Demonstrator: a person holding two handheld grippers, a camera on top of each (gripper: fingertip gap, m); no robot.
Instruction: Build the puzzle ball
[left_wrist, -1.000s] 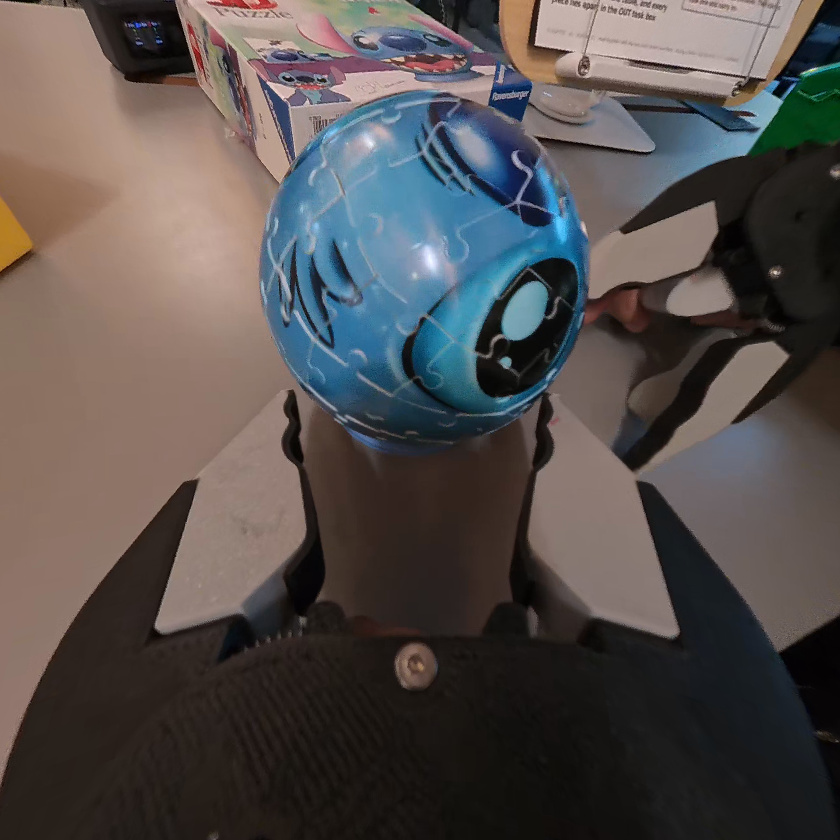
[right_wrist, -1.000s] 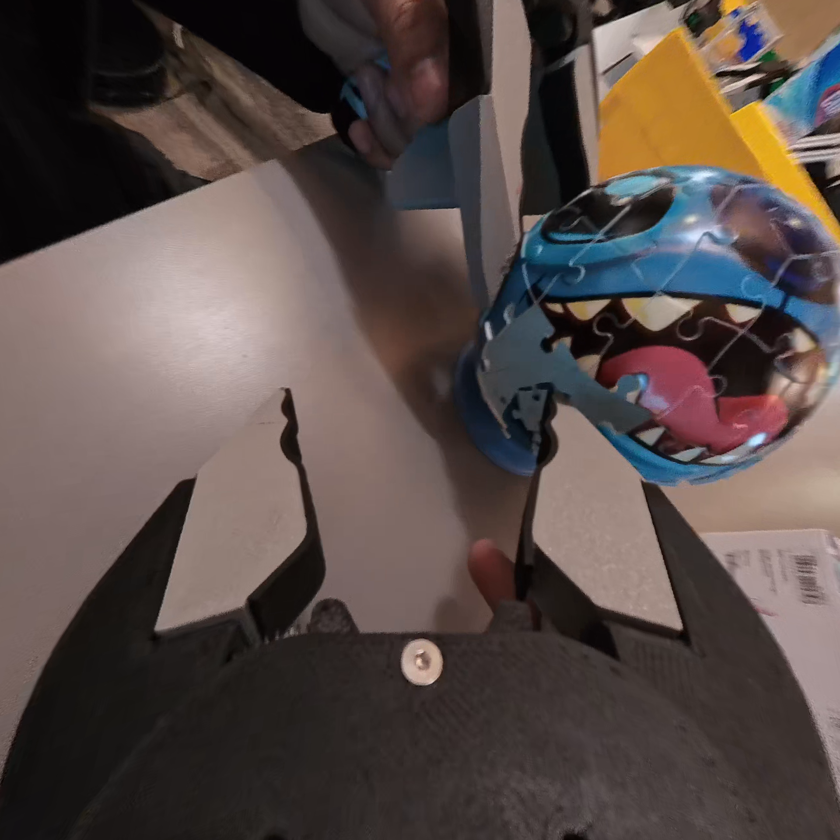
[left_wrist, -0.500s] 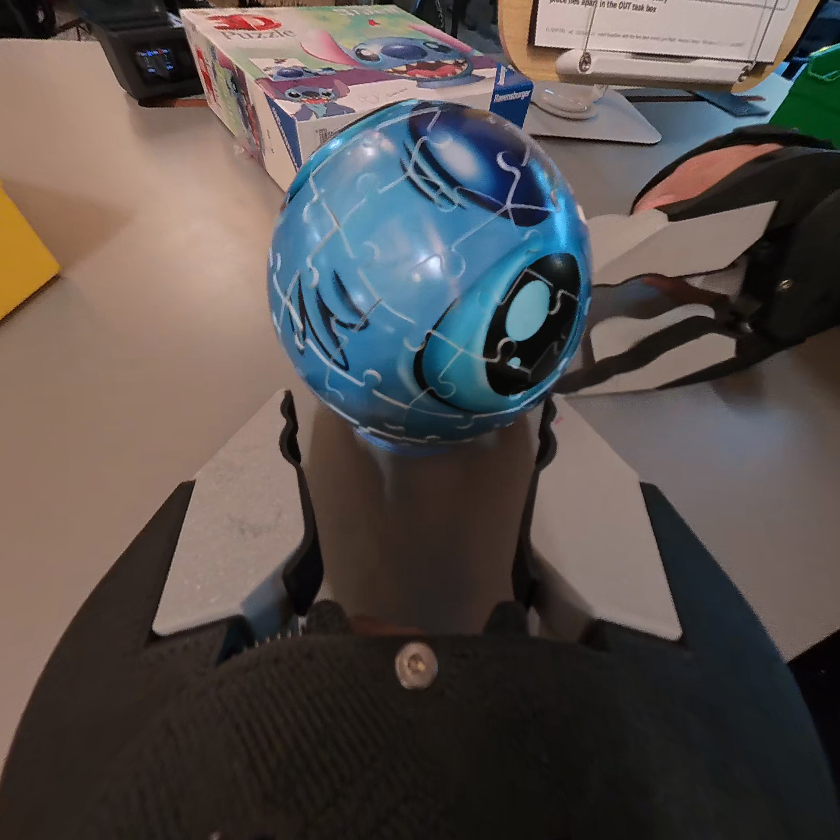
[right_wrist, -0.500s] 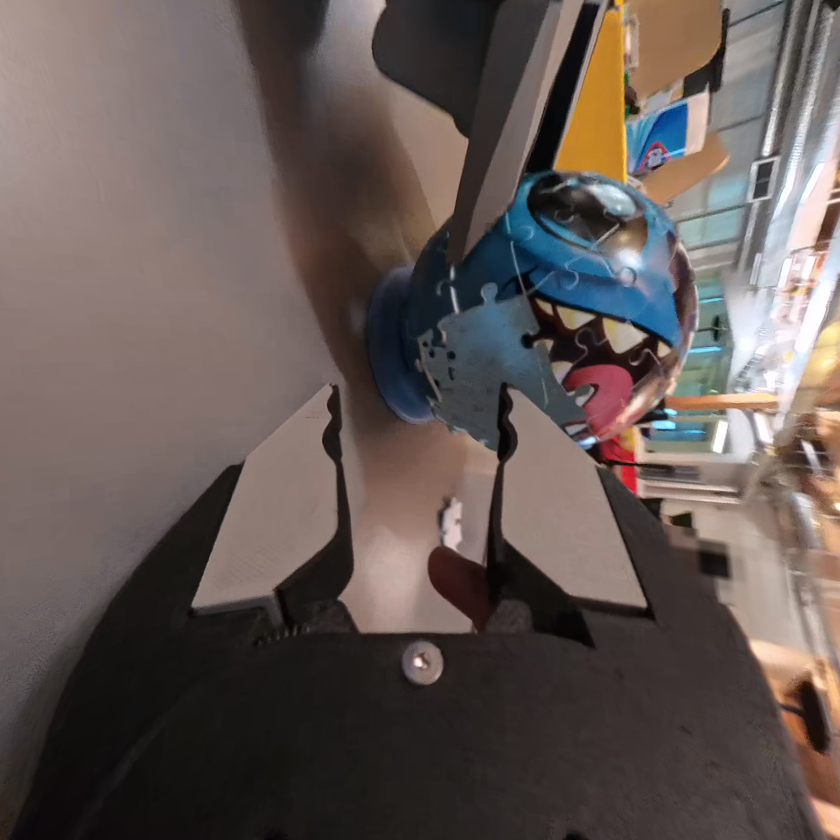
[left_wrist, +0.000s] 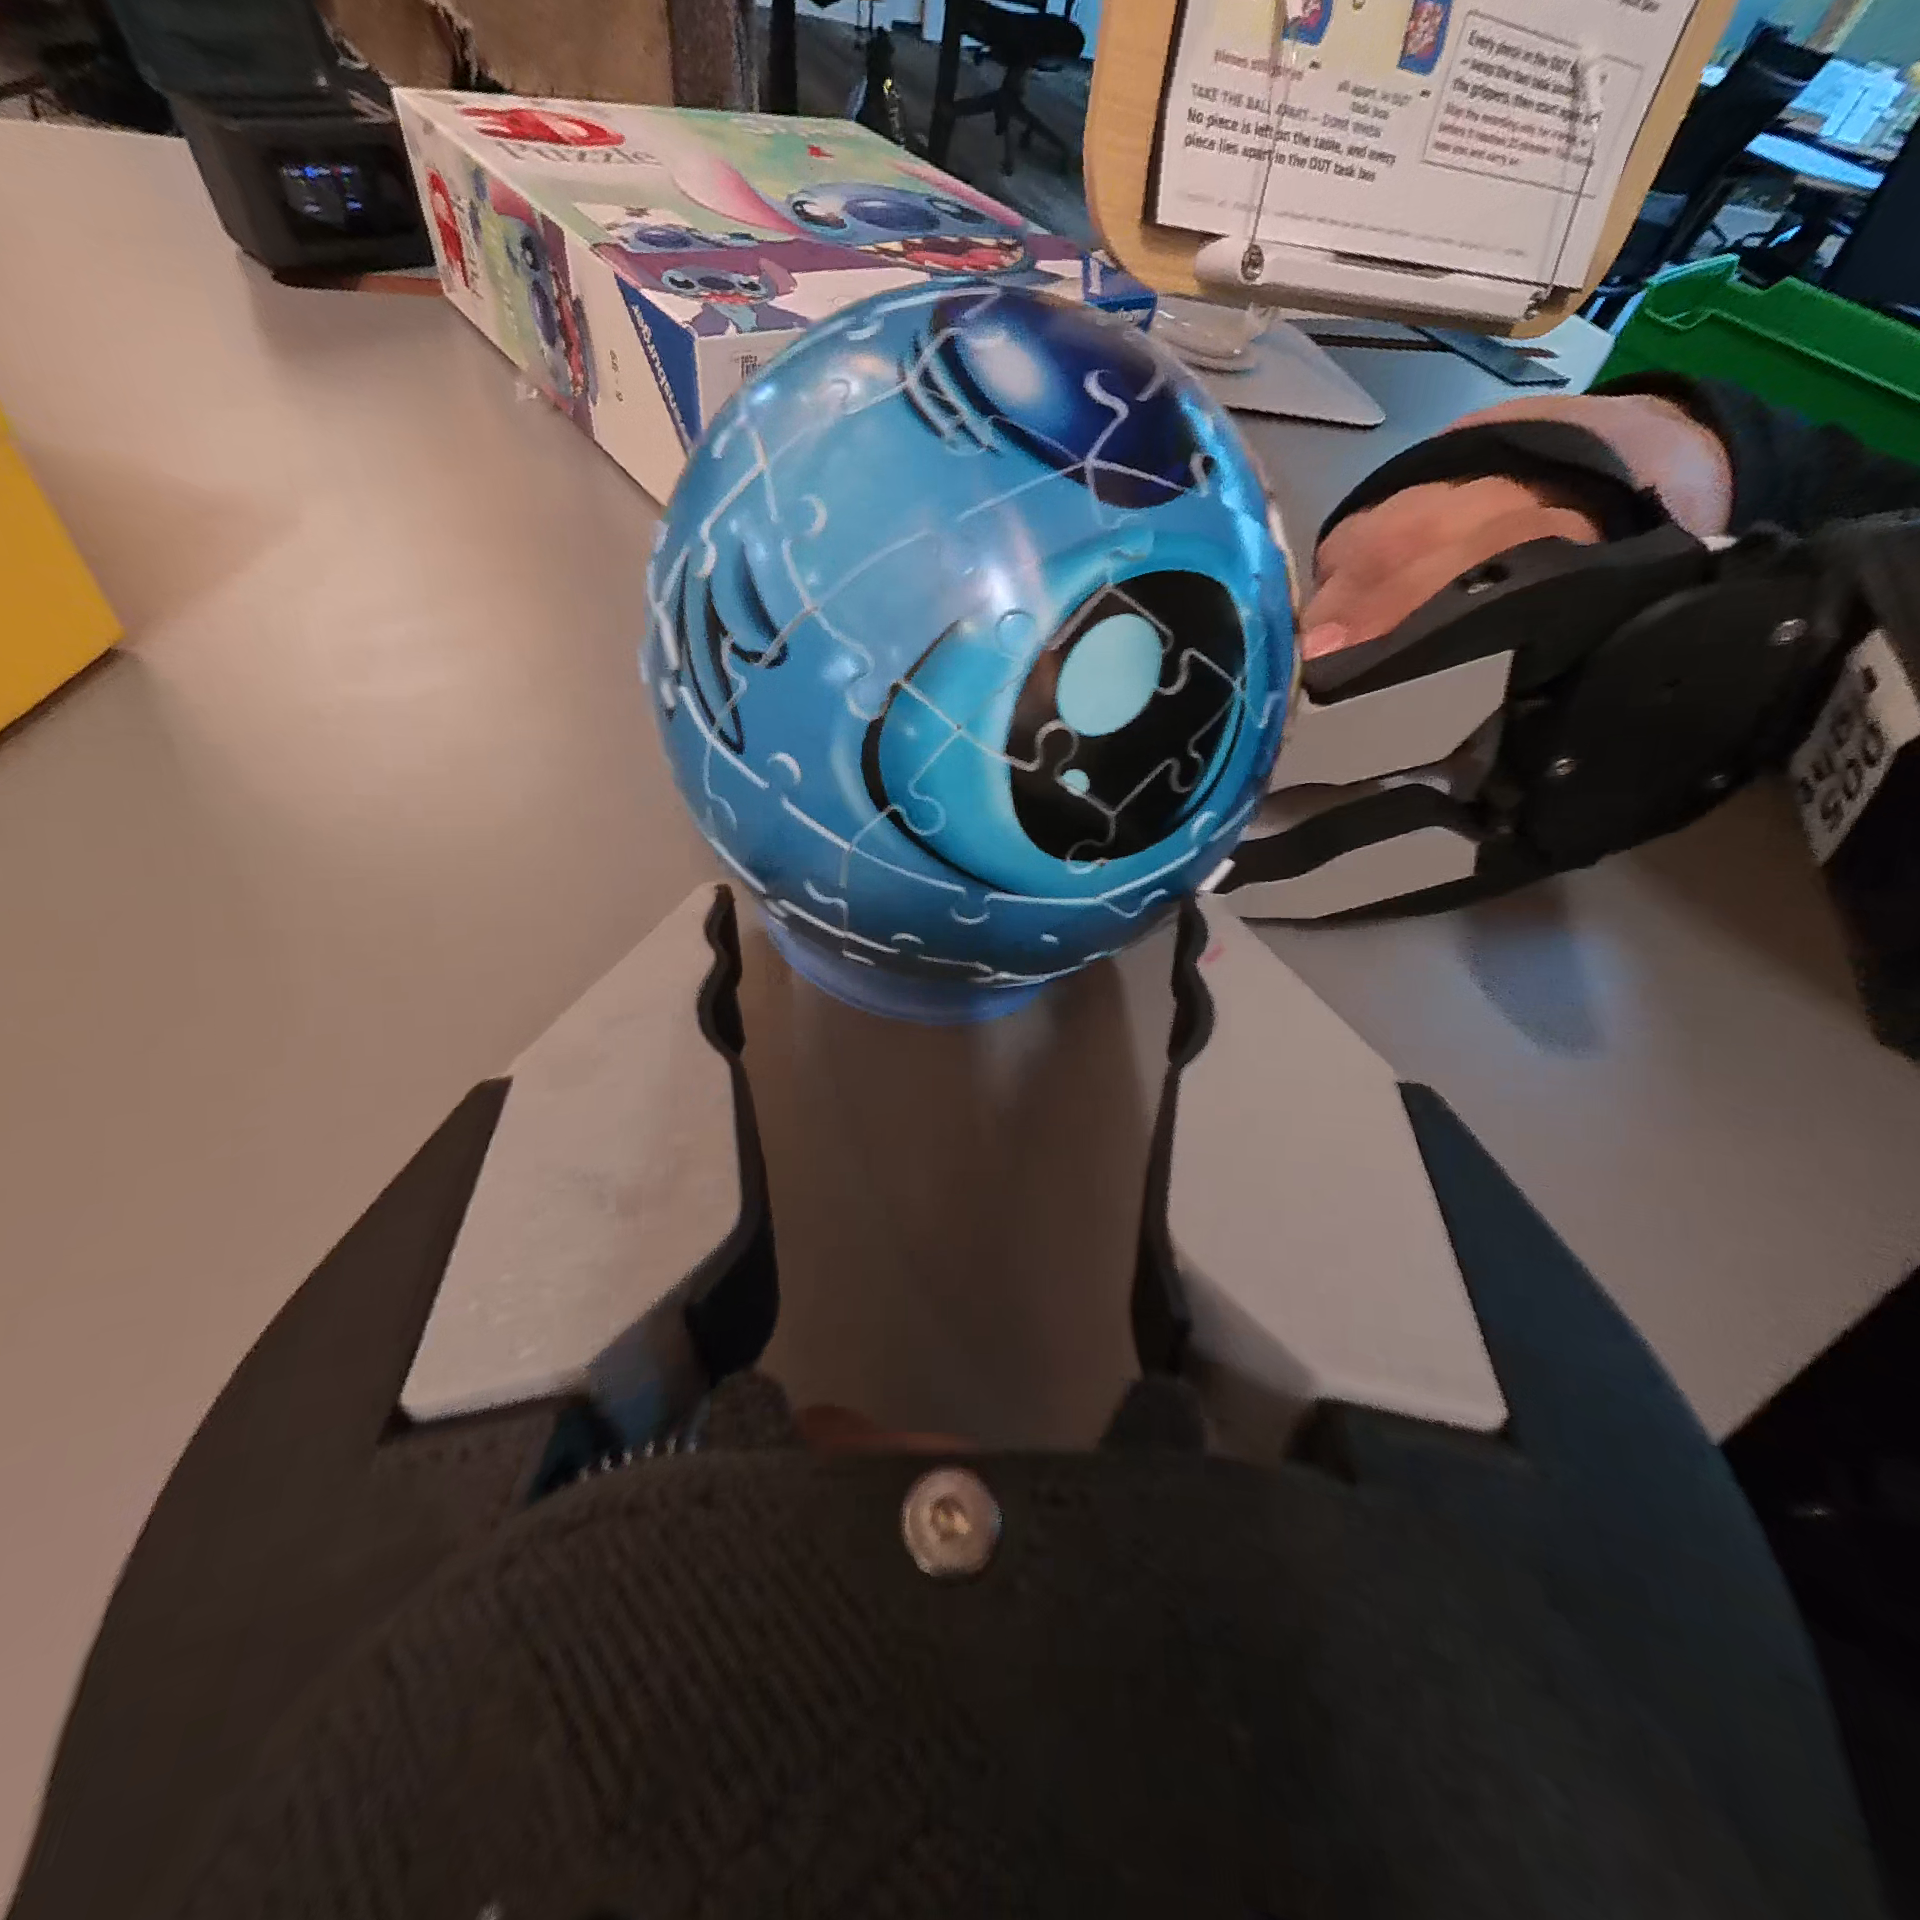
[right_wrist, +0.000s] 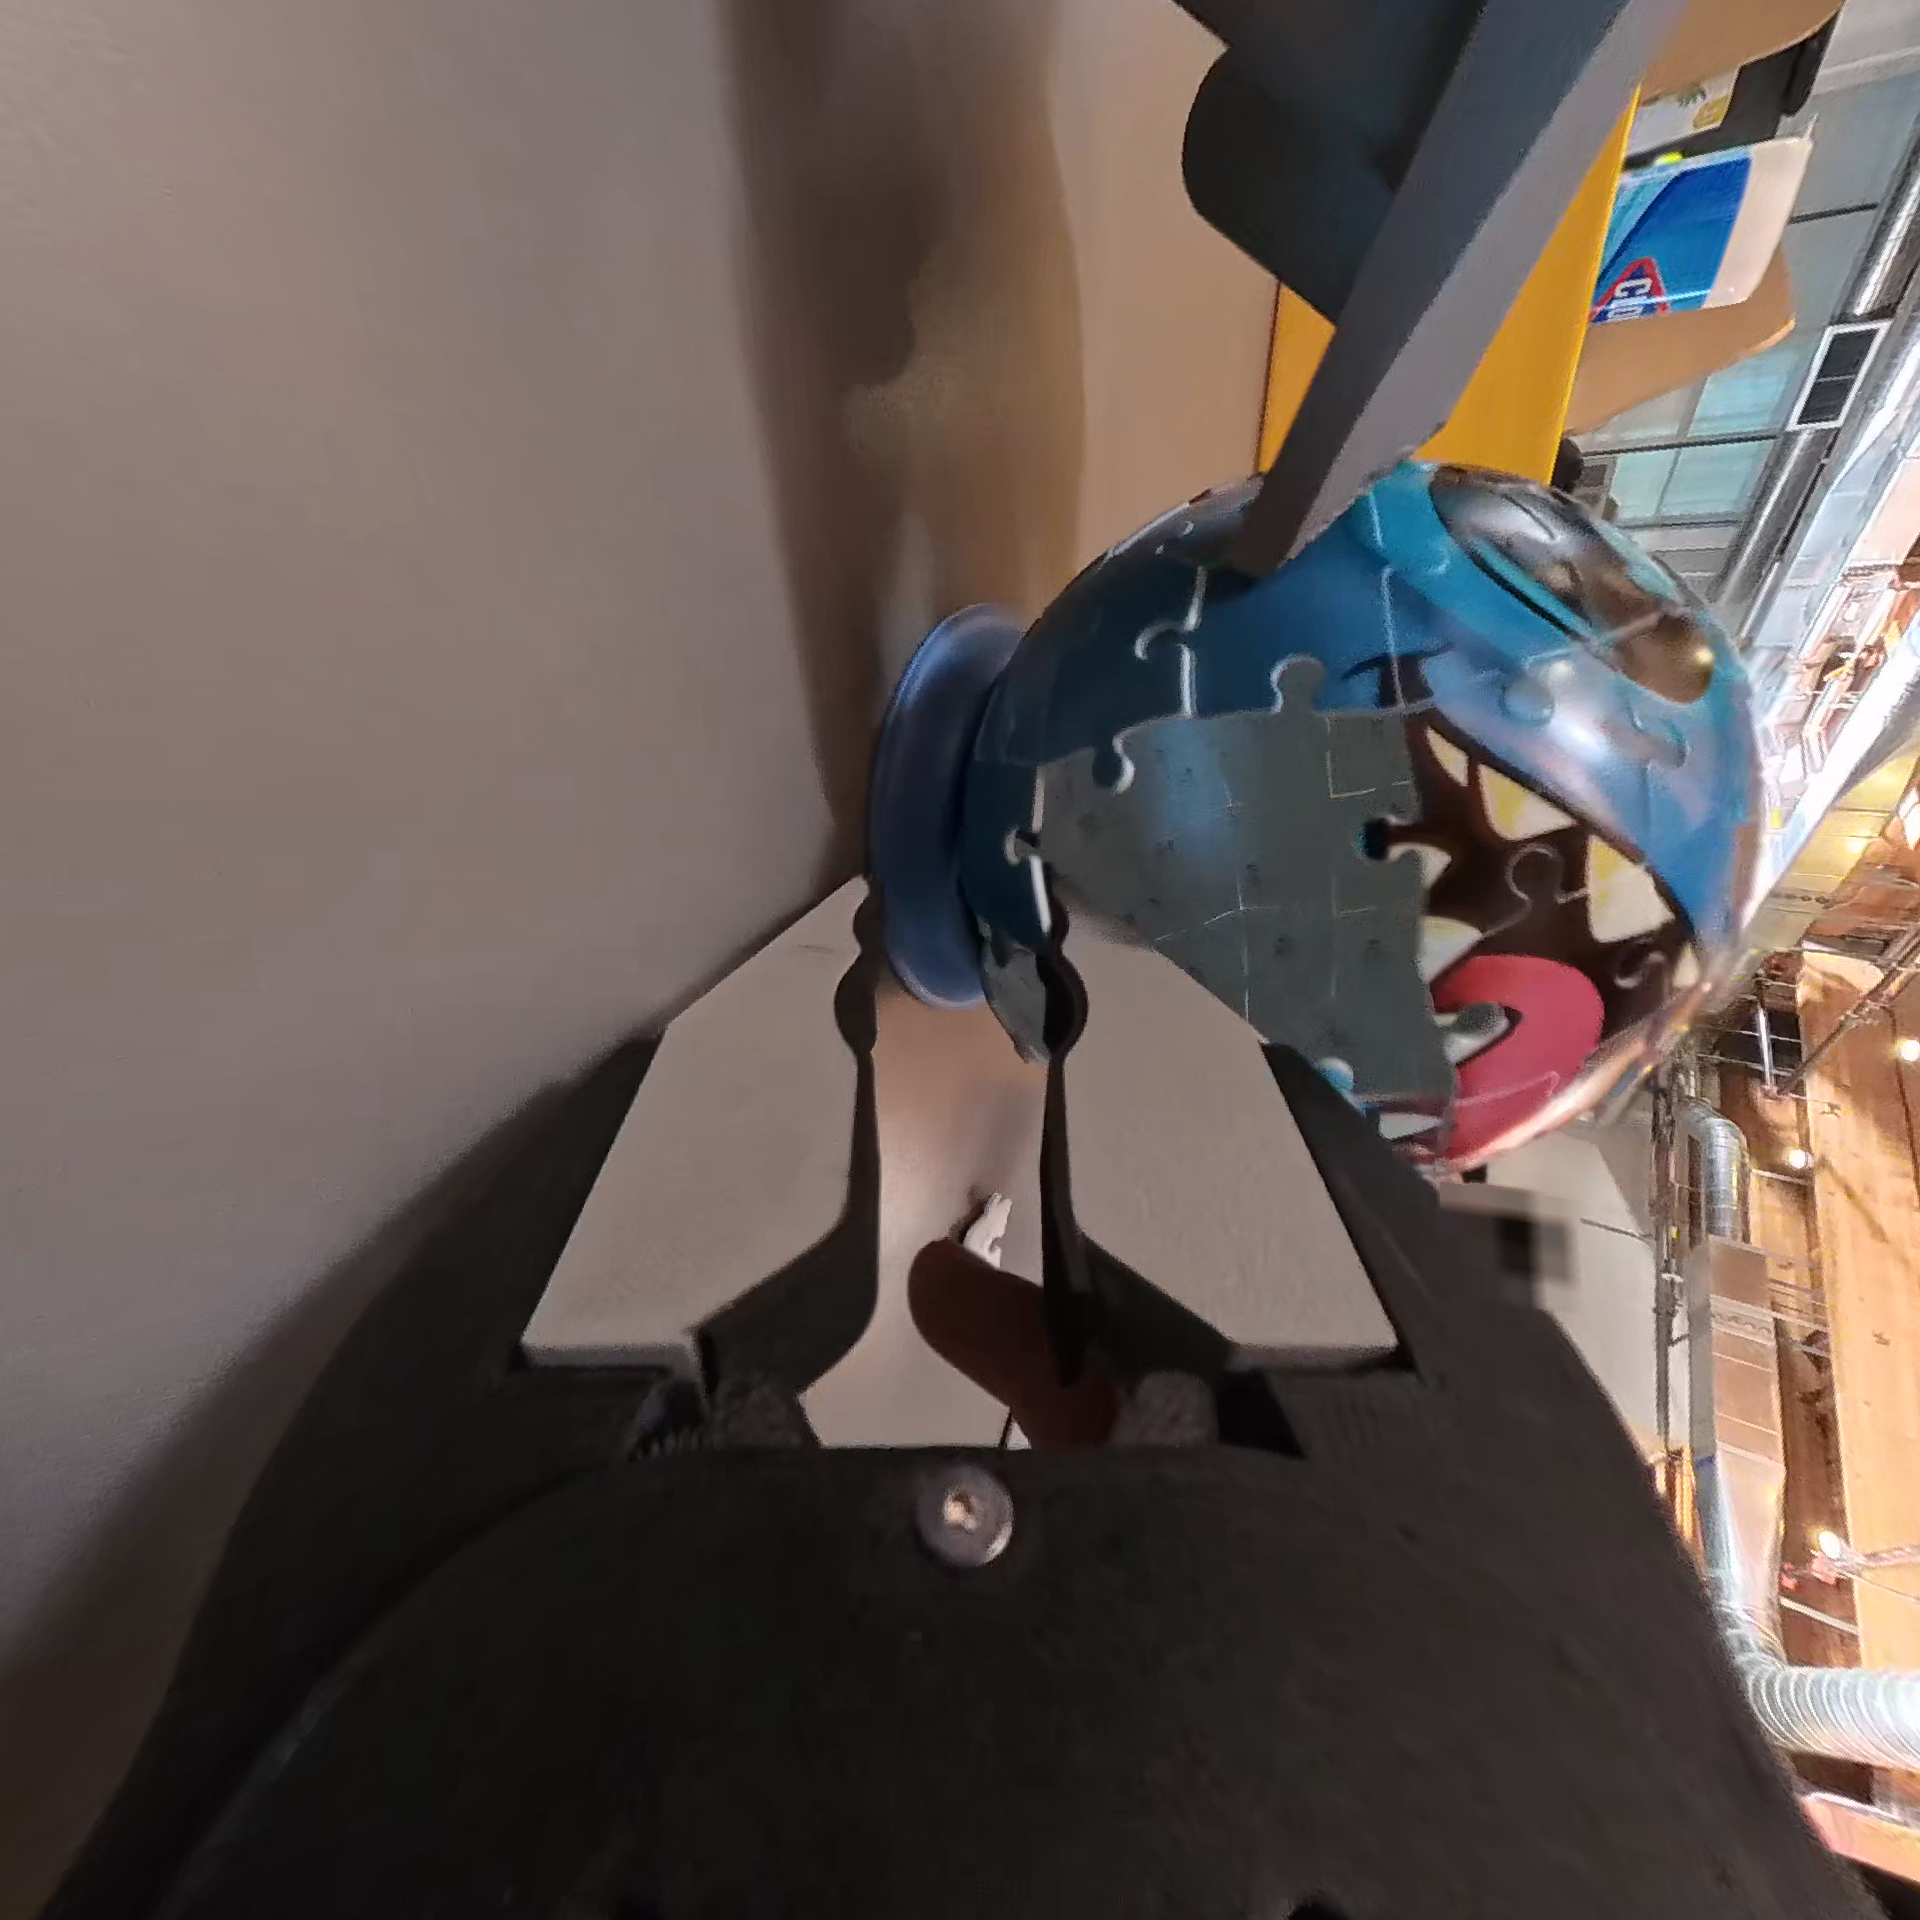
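The blue puzzle ball (left_wrist: 966, 644) stands on its blue ring stand (left_wrist: 914, 987) on the grey table. My left gripper (left_wrist: 954, 925) is open, with its fingertips on either side of the ball's base. In the right wrist view the ball (right_wrist: 1538, 665) shows a gap of missing pieces (right_wrist: 1247, 852) beside the mouth picture. My right gripper (right_wrist: 954, 951), turned on its side, has its jaws narrowed but apart at the stand (right_wrist: 920, 810) and the ball's lower edge. A small white piece (right_wrist: 987, 1236) sits between its fingers by a person's fingertip. The right gripper also shows in the left wrist view (left_wrist: 1278, 779).
A puzzle box (left_wrist: 727, 260) lies behind the ball. A black device (left_wrist: 301, 197) is at the back left, a stand with a paper sheet (left_wrist: 1382, 135) and a green bin (left_wrist: 1766, 343) at the back right. A yellow bin (left_wrist: 42, 582) is on the left. Left tips to right tips: about 8 cm.
My right gripper has rolled onto its side, moved in to the ball's lower edge, and its jaws have narrowed. My left gripper has stayed open at the ball's base.
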